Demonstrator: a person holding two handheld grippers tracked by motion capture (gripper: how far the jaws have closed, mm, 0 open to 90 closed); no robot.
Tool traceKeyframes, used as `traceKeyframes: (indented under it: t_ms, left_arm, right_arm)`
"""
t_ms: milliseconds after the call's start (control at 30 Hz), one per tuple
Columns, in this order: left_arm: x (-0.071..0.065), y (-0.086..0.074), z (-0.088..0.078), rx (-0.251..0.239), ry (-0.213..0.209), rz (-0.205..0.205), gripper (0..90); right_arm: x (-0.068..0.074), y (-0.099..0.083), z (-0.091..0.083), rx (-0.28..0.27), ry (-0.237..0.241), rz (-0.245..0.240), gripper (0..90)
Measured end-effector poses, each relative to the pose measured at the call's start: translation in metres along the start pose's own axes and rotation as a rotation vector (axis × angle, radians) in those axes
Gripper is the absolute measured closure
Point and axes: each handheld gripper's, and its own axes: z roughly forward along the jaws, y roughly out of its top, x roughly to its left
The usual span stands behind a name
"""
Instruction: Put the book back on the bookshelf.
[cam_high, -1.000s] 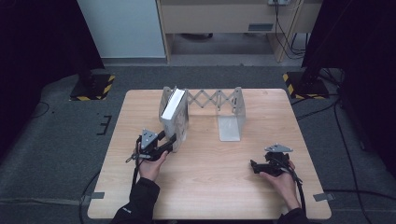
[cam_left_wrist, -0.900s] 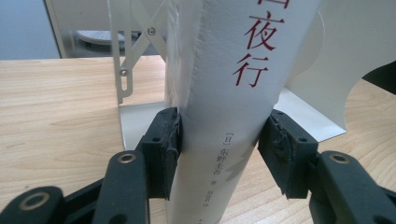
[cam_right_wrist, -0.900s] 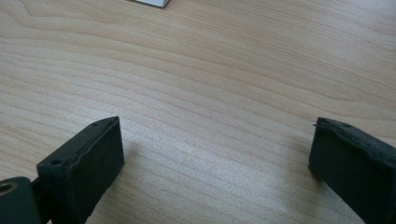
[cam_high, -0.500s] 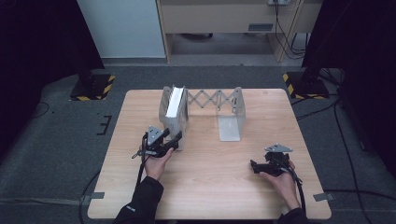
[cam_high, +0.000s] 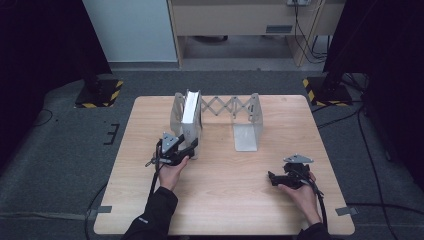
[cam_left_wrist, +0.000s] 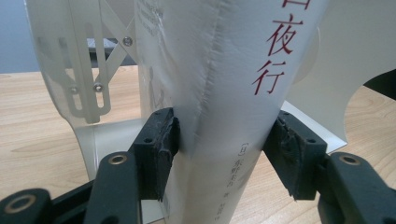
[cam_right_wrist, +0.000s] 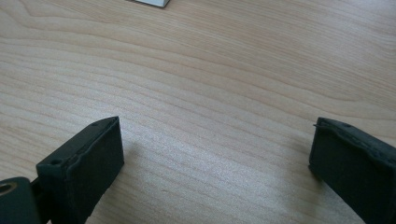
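Note:
A white book (cam_high: 190, 107) with red characters on its spine (cam_left_wrist: 243, 70) stands upright in the left end of a white expanding book rack (cam_high: 246, 131). My left gripper (cam_high: 192, 145) reaches in from the near side, low on the book. Its jaws have just been opening. The spine is still between the pads (cam_left_wrist: 159, 142), which stand close beside it with little or no pressure; the gripper (cam_left_wrist: 223, 149) reads as open. My right gripper (cam_high: 272, 178) rests near the table's right front, open (cam_right_wrist: 215, 154) over bare wood with nothing between its jaws.
The wooden table (cam_high: 225, 200) carries the rack across its far middle, with a scissor lattice (cam_high: 225, 106) joining its end plates. The rack's right bay (cam_high: 245, 140) holds nothing. Dark carpet and yellow-black stand feet (cam_high: 320, 90) lie beyond the table.
The left hand has edged forward and right, and the book has gone from leaning to upright in the rack. The right hand has kept still.

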Motion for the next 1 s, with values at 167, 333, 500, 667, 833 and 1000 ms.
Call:
traceKeyframes:
  t_ms: [167,333,500,667,833,1000]
  left_arm:
    - [0.001,0.004,0.005,0.020,-0.004,0.001,42.3]
    - [0.001,0.007,0.010,0.023,0.004,-0.006,41.8]
    - [0.003,0.005,0.014,0.002,0.006,-0.022,41.4]
    - [0.005,0.004,0.018,-0.013,0.006,-0.036,40.7]
    - [0.004,0.009,0.023,0.009,0.013,-0.025,40.0]
    - [0.004,0.009,0.027,0.006,0.005,-0.007,39.2]
  right_arm:
    - [0.000,0.000,0.000,0.000,0.000,0.000,3.4]
    - [0.000,0.000,0.000,0.000,0.001,-0.001,3.4]
    - [0.000,0.000,0.000,-0.001,0.000,0.000,3.4]
    - [0.000,0.000,0.000,0.000,0.001,0.000,3.4]
    - [0.000,0.000,0.000,-0.001,0.001,-0.001,3.4]
    - [0.000,0.000,0.000,-0.001,0.002,-0.002,3.4]
